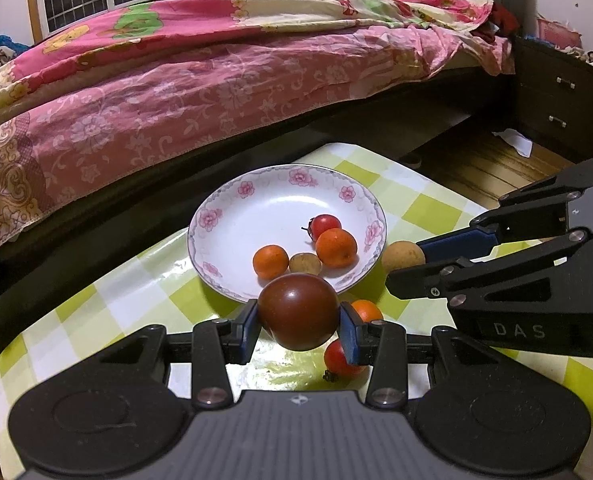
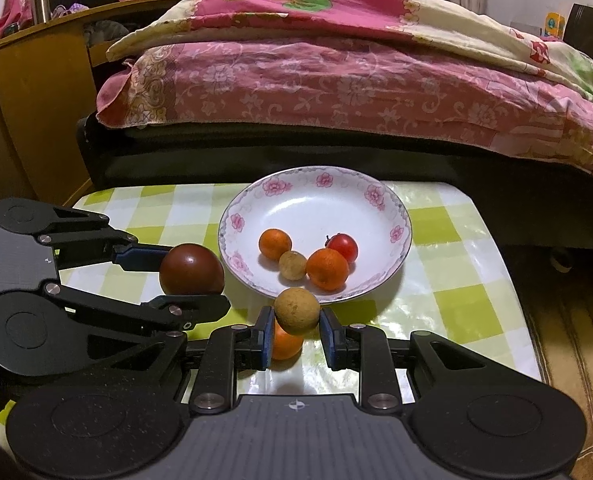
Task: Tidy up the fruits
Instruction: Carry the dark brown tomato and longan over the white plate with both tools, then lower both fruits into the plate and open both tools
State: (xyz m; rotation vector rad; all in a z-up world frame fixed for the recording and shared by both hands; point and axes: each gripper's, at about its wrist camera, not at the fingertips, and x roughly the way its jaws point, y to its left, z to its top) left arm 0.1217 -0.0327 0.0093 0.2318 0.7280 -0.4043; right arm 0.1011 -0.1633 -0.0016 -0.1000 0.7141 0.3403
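My left gripper (image 1: 299, 322) is shut on a dark red round fruit (image 1: 299, 311), held just before the near rim of the white flowered plate (image 1: 232, 216). My right gripper (image 2: 296, 320) is shut on a tan longan (image 2: 297, 310), also near the plate's rim (image 2: 236, 220). In the plate lie two small oranges (image 1: 270, 261), a red cherry tomato (image 1: 325, 225) and a small longan (image 1: 304, 264). On the cloth under the left gripper lie a red tomato (image 1: 338, 360) and an orange (image 1: 366, 310). An orange (image 2: 286, 344) lies under the right gripper.
The table has a green and white checked cloth (image 1: 428, 208). A bed with a pink quilt (image 1: 216, 80) runs behind it. A dark nightstand (image 1: 556, 100) stands at the right, a wooden desk (image 2: 28, 100) at the left. The table's edge drops to a wood floor (image 2: 568, 340).
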